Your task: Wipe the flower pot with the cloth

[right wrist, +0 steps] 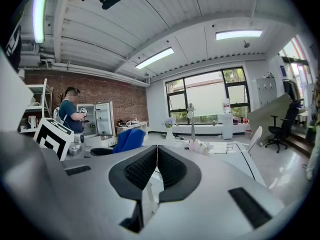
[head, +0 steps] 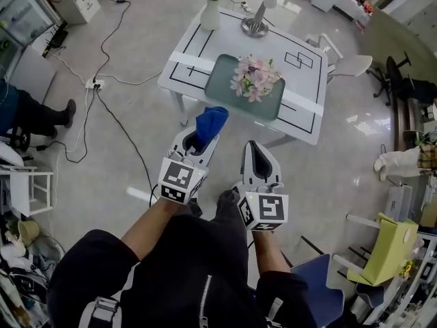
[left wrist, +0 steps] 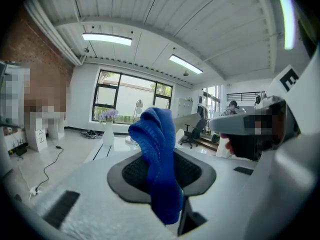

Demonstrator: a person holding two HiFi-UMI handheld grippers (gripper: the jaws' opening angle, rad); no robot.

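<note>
My left gripper [head: 198,142] is shut on a blue cloth [head: 210,120], which sticks up past its tips over the floor, short of the white table [head: 307,111]. In the left gripper view the cloth [left wrist: 152,129] hangs bunched between the pads. My right gripper [head: 252,147] is beside it, shut, and the right gripper view shows its pads [right wrist: 172,170] pressed together with nothing between them. On the table a pale green rectangular pot [head: 222,80] holds pink flowers [head: 254,77]. A white vase [head: 210,14] with purple flowers stands at the far left corner.
A metal stand [head: 257,24] is at the table's back. There is a white chair [head: 349,65] to the right of the table. Cables and a power strip [head: 95,84] lie on the floor at left, near a seated person's legs [head: 37,115]. A yellow-green chair [head: 386,248] stands at lower right.
</note>
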